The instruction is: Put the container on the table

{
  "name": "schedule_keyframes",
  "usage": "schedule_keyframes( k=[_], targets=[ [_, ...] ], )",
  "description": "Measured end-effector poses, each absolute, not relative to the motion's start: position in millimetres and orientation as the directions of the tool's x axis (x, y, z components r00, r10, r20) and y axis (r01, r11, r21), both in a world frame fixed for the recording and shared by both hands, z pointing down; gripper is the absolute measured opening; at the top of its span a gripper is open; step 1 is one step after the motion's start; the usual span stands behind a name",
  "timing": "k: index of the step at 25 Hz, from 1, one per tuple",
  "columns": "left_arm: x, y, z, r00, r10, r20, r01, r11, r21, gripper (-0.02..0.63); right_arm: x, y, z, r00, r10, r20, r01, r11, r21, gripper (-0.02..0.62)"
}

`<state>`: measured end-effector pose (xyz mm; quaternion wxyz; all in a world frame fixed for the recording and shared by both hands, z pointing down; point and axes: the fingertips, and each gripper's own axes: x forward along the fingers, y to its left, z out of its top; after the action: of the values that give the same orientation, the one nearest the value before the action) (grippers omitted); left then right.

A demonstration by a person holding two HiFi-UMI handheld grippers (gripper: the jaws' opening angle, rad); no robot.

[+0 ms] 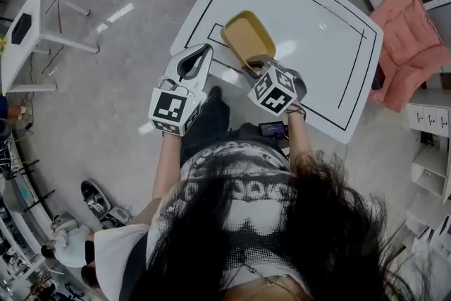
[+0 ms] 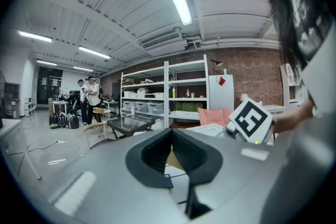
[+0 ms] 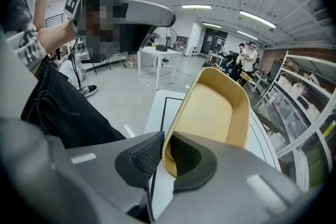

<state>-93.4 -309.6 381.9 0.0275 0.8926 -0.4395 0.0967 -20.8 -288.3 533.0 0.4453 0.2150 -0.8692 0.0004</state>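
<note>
The right gripper [image 3: 163, 152] pinches the near rim of the yellow container [image 3: 215, 113], one pad inside the wall and one outside. The container's long axis runs straight ahead of the fingers, over the white table [image 3: 155, 113]. The left gripper [image 2: 171, 149], its pads pressed together on nothing, is farther from the container.

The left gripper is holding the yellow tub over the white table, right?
No, the right gripper holds the yellow tub over the white table, jaws shut on its rim; the right gripper view shows it. The left gripper is shut on nothing.
</note>
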Motion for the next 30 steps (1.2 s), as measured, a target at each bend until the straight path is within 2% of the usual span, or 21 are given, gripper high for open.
schedule_keyframes(
  k=[15, 30],
  targets=[
    [-158.5, -432.7, 378.3, 0.699, -0.694, 0.172, -0.705, -0.709, 0.008, 0.0, -55.9, -448.1, 578.2, -0.348, -0.374, 0.859, -0.484, 0.857, 0.177, 0.041],
    [-175.6, -501.3, 388.6, 0.74, -0.645, 0.189, -0.661, -0.75, 0.026, 0.0, -83.1, -579.3, 616.4, -0.31, -0.353, 0.883, -0.601, 0.792, 0.106, 0.041]
  ],
)
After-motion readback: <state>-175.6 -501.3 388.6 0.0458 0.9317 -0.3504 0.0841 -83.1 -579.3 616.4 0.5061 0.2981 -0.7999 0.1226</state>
